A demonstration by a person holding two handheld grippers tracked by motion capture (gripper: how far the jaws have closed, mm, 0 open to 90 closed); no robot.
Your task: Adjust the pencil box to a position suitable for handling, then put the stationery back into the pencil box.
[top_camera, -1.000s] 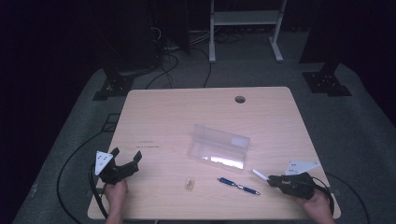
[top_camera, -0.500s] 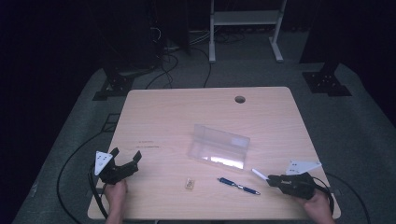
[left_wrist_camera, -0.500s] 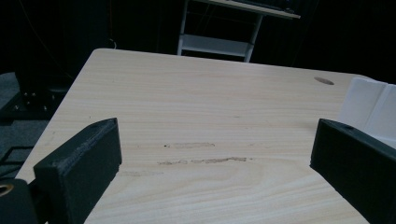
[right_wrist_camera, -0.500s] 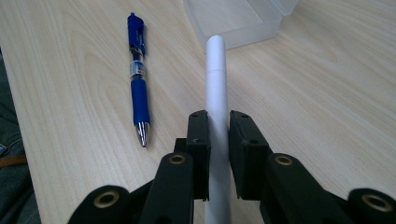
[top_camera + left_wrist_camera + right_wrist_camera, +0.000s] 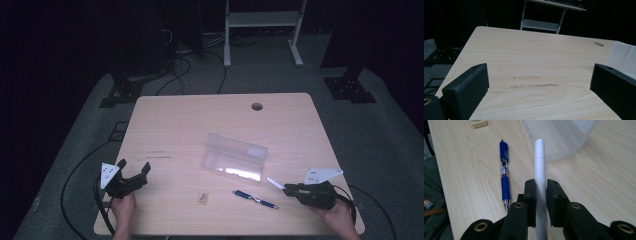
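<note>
My right gripper [image 5: 292,188] [image 5: 541,183] sits near the table's front right, shut on a white stick-shaped pen or marker [image 5: 540,162] [image 5: 275,183] that points toward the clear plastic box [image 5: 234,157] [image 5: 564,135]. A blue pen [image 5: 255,199] [image 5: 504,172] lies on the wood just left of the held white stick. A small tan eraser [image 5: 203,196] [image 5: 479,123] lies further left. My left gripper [image 5: 133,170] [image 5: 537,82] rests at the front left, jaws wide open with only bare tabletop between them. The box's white edge [image 5: 622,58] shows at the right of the left gripper view.
The wooden table [image 5: 200,125] has a round cable hole [image 5: 257,106] near its far edge and faint scuff marks [image 5: 534,85] ahead of the left gripper. Cables and a metal stand [image 5: 262,25] sit on the dark floor beyond.
</note>
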